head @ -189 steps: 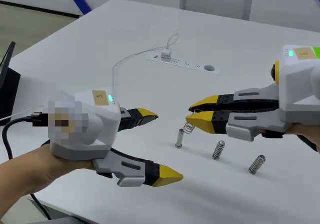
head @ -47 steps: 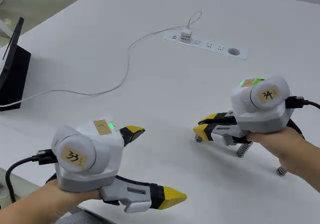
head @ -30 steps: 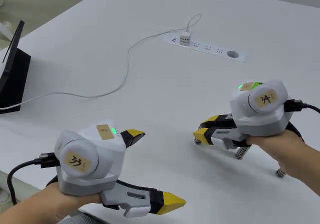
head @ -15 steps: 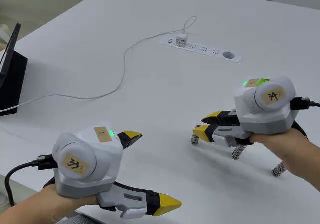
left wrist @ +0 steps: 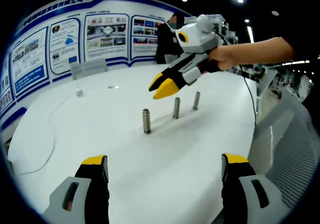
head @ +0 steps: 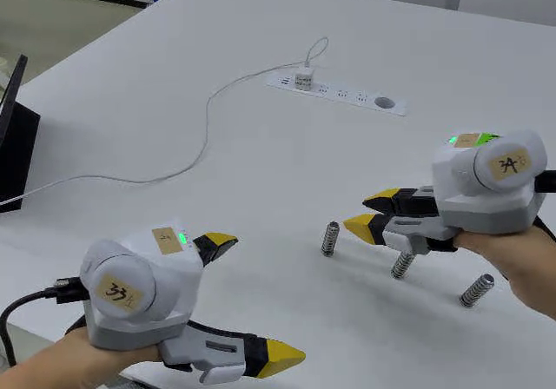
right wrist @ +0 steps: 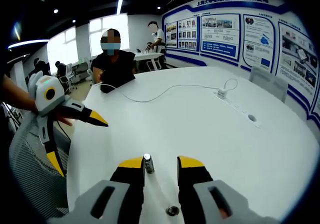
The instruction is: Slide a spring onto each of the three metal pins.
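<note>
Left claw (head: 250,300) wide open, three sprung pins, right claw (head: 366,212) slightly parted, both empty.
On the white tabletop (head: 261,172) the left claw hovers low at the near edge. Past it the metal pins stand upright in a row, each with a spring (left wrist: 146,121) coiled round it: the left pin (head: 329,238), the middle pin (head: 401,264), the right pin (head: 476,290). The right claw hangs over the row, its tips near the left pin without touching it.

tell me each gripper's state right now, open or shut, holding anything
Left gripper: open, jaws wide apart, holding nothing.
Right gripper: open, narrower gap, holding nothing.
</note>
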Motion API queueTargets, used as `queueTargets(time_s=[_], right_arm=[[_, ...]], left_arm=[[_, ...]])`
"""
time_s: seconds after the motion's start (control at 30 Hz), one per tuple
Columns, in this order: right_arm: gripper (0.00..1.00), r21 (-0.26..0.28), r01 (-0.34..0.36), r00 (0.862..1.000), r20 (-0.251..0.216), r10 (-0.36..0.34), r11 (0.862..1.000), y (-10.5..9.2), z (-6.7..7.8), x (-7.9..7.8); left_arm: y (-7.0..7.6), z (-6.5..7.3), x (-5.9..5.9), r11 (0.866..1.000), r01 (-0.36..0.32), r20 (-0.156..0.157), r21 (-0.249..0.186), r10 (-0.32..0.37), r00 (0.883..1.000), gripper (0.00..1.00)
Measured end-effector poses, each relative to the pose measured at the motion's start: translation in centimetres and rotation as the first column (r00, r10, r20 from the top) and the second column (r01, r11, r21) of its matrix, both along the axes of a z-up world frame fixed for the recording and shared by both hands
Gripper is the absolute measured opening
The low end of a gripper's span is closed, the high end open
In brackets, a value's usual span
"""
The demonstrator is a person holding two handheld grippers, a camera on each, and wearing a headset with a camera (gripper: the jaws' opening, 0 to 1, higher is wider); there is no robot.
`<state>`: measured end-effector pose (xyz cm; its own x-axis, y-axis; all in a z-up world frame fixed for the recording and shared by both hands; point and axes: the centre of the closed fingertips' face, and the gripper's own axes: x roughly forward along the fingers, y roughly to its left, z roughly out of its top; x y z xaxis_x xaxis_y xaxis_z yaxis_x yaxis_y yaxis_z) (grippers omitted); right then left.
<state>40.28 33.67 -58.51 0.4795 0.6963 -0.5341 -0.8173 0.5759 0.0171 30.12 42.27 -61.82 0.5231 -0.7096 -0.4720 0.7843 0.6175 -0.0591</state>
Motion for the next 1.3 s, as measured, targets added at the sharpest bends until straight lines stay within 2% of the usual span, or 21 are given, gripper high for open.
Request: queueTargets(time_s=[0.1,0.33,0.4,0.43,0.5,0.57,0.67,0.83,1.03,1.17,1.3], right_arm=[[0.27,0.043,0.023,1.0,0.015,-0.023,0.999,-1.1,1.3,-0.2],[0.29,0.091,0.071,0.996,0.049,-0.075,0.993,-4.3,3.1,-1.1],[0.3,0.1,0.089,0.994,0.055,-0.095,0.991,-5.4,3.4,-1.3],[0.3,0.104,0.096,0.993,0.058,-0.103,0.99,-5.9,3.5,-1.4],[0.31,0.11,0.105,0.991,0.07,-0.113,0.988,-6.8,3.7,-1.8],[0.33,0.116,0.122,0.988,0.081,-0.132,0.986,-7.9,3.7,-2.2],[0.37,0.144,0.143,0.984,0.081,-0.156,0.979,-9.3,3.9,-3.1],[0.39,0.168,0.172,0.978,0.088,-0.189,0.971,-11.2,4.6,-4.4],[0.4,0.196,0.229,0.963,0.096,-0.251,0.954,-13.7,5.5,-6.0],[0.4,0.2,0.256,0.957,0.089,-0.277,0.946,-14.9,5.4,-6.9],[0.42,0.204,0.273,0.951,0.088,-0.296,0.94,-15.7,5.3,-7.7]], left_arm=[[0.0,0.2,0.1,1.0,-0.002,0.007,-0.005,0.002,1.0,0.96],[-0.1,0.7,0.1,1.0,0.001,0.031,0.0,-0.001,1.0,0.97],[0.0,1.1,0.4,1.0,-0.003,0.07,0.011,0.002,0.998,0.95],[0.1,1.3,0.5,1.0,-0.007,0.077,0.005,0.007,0.997,0.95],[0.1,2.0,0.7,0.999,-0.028,0.076,-0.039,0.031,0.997,0.95],[0.4,2.4,1.0,0.998,-0.042,0.077,-0.055,0.046,0.996,0.95],[0.5,3.4,1.3,0.991,-0.064,0.082,-0.117,0.074,0.994,0.95],[1.2,3.9,2.0,0.989,-0.079,0.084,-0.123,0.089,0.992,0.95],[1.2,6.0,2.8,0.988,-0.079,0.113,-0.132,0.094,0.989,0.95],[0.9,7.0,3.2,0.987,-0.077,0.127,-0.145,0.095,0.987,0.96],[0.9,7.5,3.4,0.985,-0.081,0.133,-0.152,0.102,0.986,0.96]])
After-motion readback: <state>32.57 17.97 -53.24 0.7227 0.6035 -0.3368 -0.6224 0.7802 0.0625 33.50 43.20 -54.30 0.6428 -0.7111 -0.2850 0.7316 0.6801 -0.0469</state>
